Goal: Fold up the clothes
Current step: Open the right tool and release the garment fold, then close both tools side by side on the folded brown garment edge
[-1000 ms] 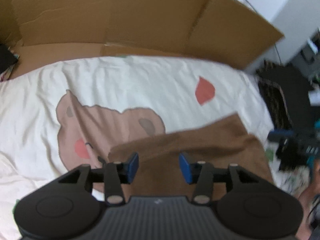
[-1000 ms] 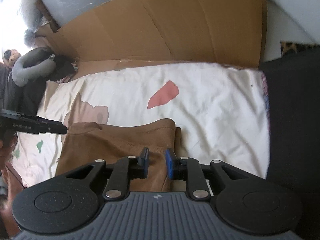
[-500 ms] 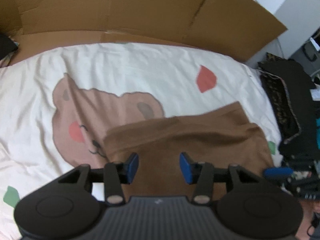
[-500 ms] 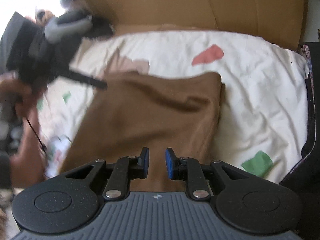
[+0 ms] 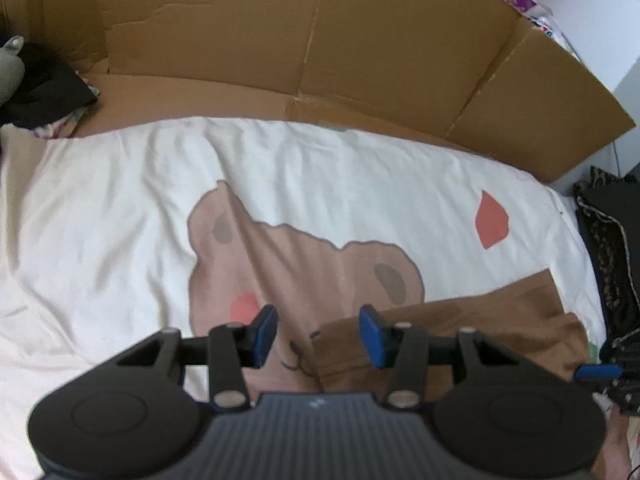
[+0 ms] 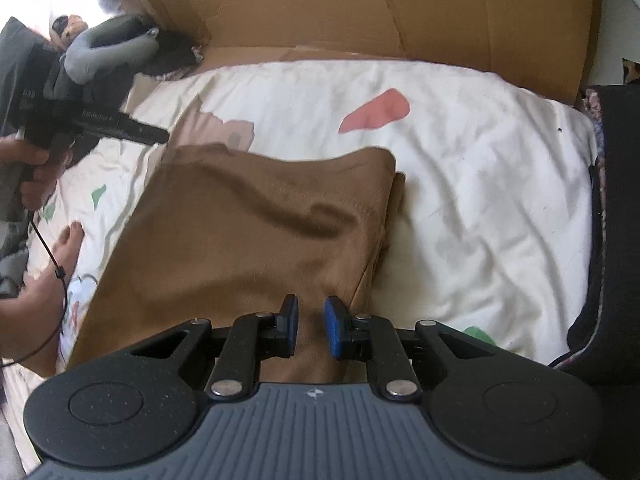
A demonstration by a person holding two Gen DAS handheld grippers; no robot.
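Lying folded on a cream bear-print sheet (image 6: 460,152): brown garment (image 6: 248,232). Left gripper (image 5: 318,336), jaws spread and empty, over its corner. Right gripper (image 6: 311,326), jaws narrowly apart, nothing pinched, above its near edge. Cardboard (image 5: 320,32) behind.

Ahead of the right gripper's (image 6: 311,327) fingers the brown garment (image 6: 248,240) lies flat, with bare sheet (image 6: 480,184) to its right. A cardboard wall (image 5: 320,32) blocks the far side. Dark bedding (image 6: 616,200) rises right of the fingers.
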